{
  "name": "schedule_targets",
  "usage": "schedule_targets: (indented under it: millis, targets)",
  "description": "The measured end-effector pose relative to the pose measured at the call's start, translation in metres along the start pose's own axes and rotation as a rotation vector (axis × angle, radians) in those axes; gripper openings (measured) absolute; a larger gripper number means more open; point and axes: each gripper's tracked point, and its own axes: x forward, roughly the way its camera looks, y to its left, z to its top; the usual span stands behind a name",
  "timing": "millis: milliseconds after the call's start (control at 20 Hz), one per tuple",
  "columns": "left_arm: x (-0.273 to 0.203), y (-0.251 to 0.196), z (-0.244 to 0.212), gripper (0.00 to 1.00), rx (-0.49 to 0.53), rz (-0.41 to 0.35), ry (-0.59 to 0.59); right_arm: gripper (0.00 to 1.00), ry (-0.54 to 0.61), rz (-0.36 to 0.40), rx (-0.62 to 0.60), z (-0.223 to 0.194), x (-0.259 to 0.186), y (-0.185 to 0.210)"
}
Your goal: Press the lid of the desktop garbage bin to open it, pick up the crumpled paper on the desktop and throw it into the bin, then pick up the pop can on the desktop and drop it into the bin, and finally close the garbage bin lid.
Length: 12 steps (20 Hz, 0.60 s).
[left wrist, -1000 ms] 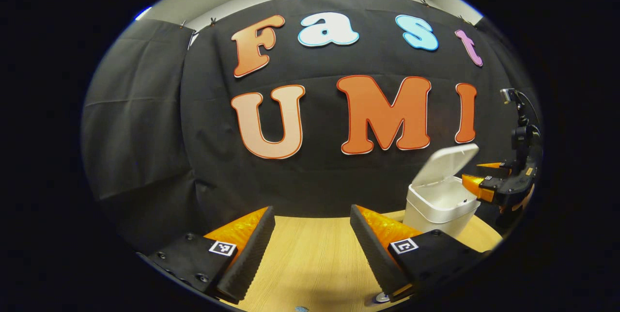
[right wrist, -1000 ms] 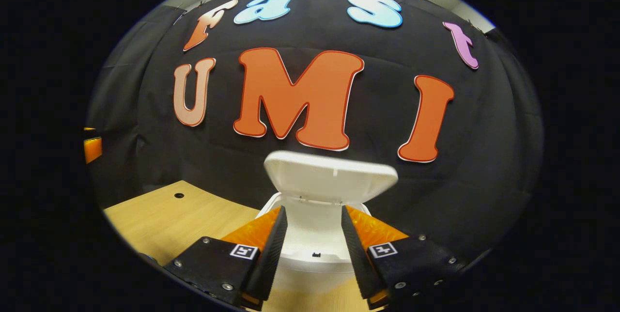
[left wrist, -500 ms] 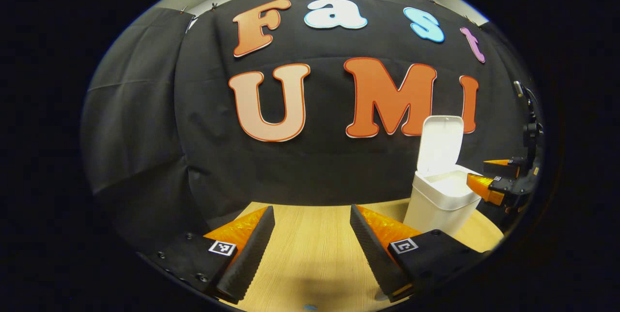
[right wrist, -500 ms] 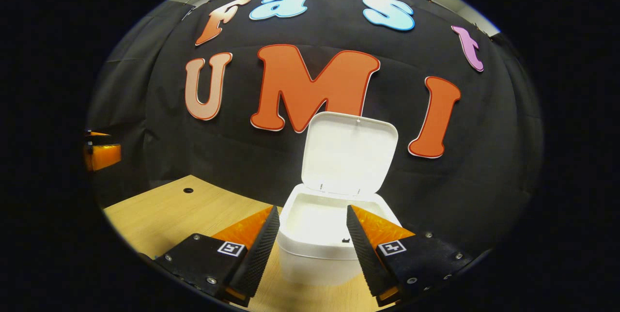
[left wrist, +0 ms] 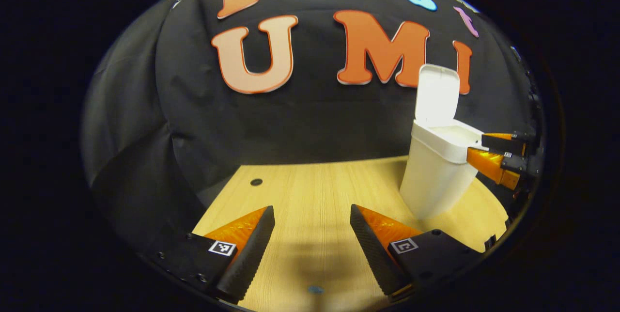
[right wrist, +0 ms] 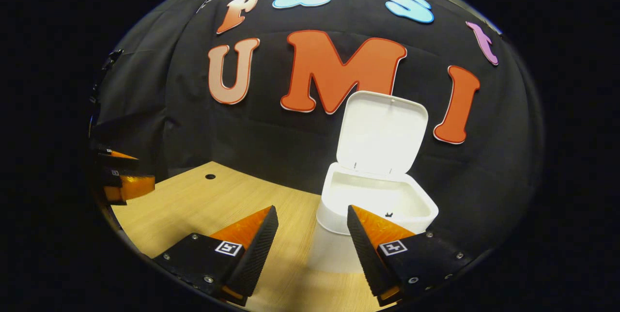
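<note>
The right gripper (right wrist: 310,241) was spread, grasping nothing, just in front of the white bin (right wrist: 378,205), whose lid (right wrist: 382,132) stood upright near the counter's (right wrist: 193,205) back edge. The left gripper (left wrist: 312,241) hung released over bare counter, the bin (left wrist: 436,176) off toward its right.

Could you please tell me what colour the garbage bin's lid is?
The lid is plain white, like the bin; clearest in the right gripper view.
</note>
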Motion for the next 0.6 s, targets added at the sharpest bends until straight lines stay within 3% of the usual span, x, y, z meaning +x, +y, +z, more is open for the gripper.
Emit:
schedule_targets:
  millis: [300,500,550,600]
  targets:
    - [0.009,-0.003,-0.062,1.0,-0.021,-0.039,0.195,0.88,0.089,0.069,-0.004,-0.036,-0.006,0.032]
    - [0.014,-0.006,-0.1,1.0,-0.04,-0.056,0.298,0.95,0.141,0.114,-0.001,-0.056,-0.011,0.05]
    - [0.013,-0.006,-0.107,0.96,-0.047,-0.061,0.32,0.96,0.153,0.118,-0.001,-0.061,-0.013,0.053]
    - [0.013,-0.007,-0.116,1.0,-0.051,-0.066,0.342,0.97,0.165,0.121,-0.002,-0.066,-0.015,0.054]
